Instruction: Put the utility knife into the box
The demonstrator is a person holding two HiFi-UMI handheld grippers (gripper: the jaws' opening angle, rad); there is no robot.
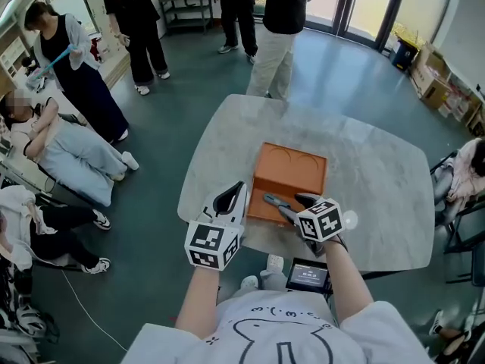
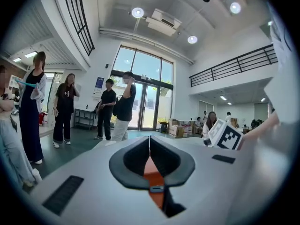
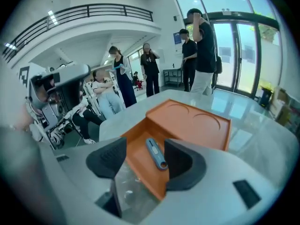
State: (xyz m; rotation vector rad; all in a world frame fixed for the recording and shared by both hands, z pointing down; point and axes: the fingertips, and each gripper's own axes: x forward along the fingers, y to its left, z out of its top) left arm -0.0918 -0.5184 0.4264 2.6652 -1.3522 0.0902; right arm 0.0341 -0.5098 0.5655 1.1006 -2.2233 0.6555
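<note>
One blue utility knife (image 3: 156, 153) lies in the one orange box (image 3: 187, 121), the right gripper (image 3: 145, 157) spread wide and empty near it, the left gripper (image 2: 149, 139) pressed together.

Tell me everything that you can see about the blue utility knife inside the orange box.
The slim blue-grey utility knife looks like plastic, with a paler slider strip along its top and a round ring at its nearer end. No blade shows. It lies flat on the floor of the open orange box, at a slight slant. Only the box floor touches it. The right gripper is close by with its jaws apart and does not hold the knife.
</note>
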